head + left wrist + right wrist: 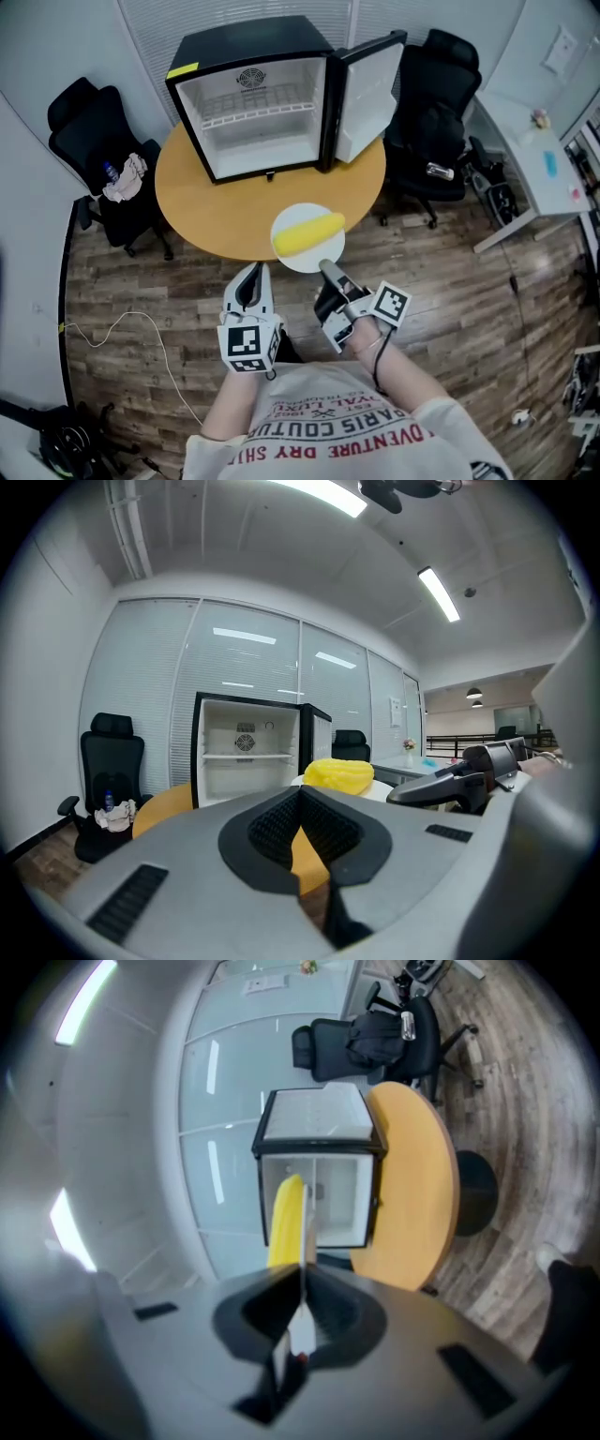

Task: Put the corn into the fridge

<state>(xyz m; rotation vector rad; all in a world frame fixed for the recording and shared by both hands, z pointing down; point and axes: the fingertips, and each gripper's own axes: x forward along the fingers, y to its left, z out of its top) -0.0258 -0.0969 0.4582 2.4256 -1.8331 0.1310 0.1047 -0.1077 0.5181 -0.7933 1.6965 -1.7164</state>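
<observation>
Overhead, shows right claw (328, 269) clamped on plate (314, 260) rim, corn (307, 233) lying loose atop, near of the open fridge (253, 103). Along left claw (300, 794), shows jaws together, empty. Along the right, shows thin rim grip: could sag, rolling corn onto the surface (422, 1185).

Grey shells on left gripper (253, 274), right gripper (328, 270); black ribbed pads (272, 827); cubes (246, 343) with black-white square markers. Black cable (378, 361) at right wrist. White T-shirt (337, 427), red lettering.
</observation>
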